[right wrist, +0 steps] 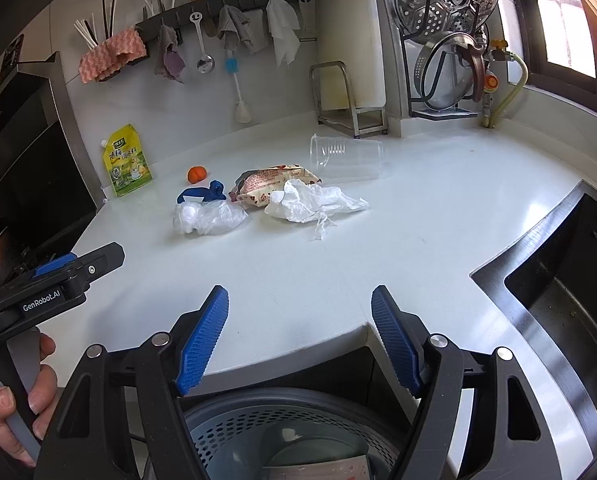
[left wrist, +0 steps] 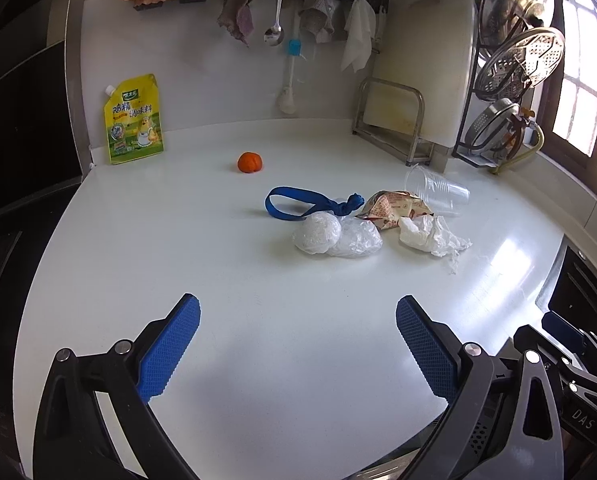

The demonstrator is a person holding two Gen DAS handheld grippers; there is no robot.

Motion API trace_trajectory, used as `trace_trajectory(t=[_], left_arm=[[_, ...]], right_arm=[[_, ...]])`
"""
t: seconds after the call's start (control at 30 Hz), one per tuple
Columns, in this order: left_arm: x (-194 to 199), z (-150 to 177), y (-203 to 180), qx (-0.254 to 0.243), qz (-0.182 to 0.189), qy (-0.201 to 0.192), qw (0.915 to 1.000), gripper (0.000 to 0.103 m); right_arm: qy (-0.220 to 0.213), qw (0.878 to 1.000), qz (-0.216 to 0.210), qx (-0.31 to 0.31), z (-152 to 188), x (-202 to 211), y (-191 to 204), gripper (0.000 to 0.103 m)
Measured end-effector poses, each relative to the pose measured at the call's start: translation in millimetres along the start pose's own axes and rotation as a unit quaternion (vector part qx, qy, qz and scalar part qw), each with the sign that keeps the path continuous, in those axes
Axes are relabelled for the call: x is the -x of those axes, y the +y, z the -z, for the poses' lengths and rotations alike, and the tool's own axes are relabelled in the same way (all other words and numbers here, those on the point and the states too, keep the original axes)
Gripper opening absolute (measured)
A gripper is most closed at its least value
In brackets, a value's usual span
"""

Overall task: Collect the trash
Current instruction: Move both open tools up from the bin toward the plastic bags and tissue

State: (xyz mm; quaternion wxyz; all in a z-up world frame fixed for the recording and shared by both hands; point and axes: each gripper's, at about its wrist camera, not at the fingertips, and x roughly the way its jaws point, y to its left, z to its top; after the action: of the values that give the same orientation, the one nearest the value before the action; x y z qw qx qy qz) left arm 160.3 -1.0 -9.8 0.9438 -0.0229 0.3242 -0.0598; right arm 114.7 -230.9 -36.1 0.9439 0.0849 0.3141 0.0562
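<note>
Trash lies in a cluster mid-counter: a crumpled white tissue (left wrist: pixel 434 236) (right wrist: pixel 310 202), a printed snack wrapper (left wrist: pixel 394 208) (right wrist: pixel 274 182), clear plastic bags (left wrist: pixel 334 236) (right wrist: pixel 206 218), a blue knotted strip (left wrist: pixel 302 204) (right wrist: pixel 202 194), a clear plastic cup (left wrist: pixel 438 194) (right wrist: pixel 346 158) on its side and an orange peel (left wrist: pixel 249 162) (right wrist: pixel 196 175). My left gripper (left wrist: pixel 298 312) hovers open over bare counter short of the pile. My right gripper (right wrist: pixel 300 306) is open at the counter's front edge, above a grey perforated bin (right wrist: pixel 282 432) below it. Neither holds anything.
A yellow seasoning pouch (left wrist: pixel 135 120) (right wrist: pixel 126 160) leans on the back wall. A metal rack (left wrist: pixel 390 120) with a cutting board and a lid rack (left wrist: pixel 514 80) stand at the back right. A sink (right wrist: pixel 558 300) lies right of the counter. A hand (right wrist: pixel 14 392) grips the left tool.
</note>
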Motion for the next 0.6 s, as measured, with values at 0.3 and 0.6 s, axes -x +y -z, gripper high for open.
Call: trace_trajectory(t=[0.3, 0.6], left_arm=[[-20, -21, -4, -0.010, -0.002, -0.003, 0.9999, 0.097], [-49, -40, -7, -0.003, 0.005, 0.014, 0.9999, 0.096]], right_arm=[[0.005, 1.000, 0.004, 0.011, -29, -25, -2, 0.071], [0.025, 0.999, -0.002, 0.027, -58, -65, -1, 0.071]])
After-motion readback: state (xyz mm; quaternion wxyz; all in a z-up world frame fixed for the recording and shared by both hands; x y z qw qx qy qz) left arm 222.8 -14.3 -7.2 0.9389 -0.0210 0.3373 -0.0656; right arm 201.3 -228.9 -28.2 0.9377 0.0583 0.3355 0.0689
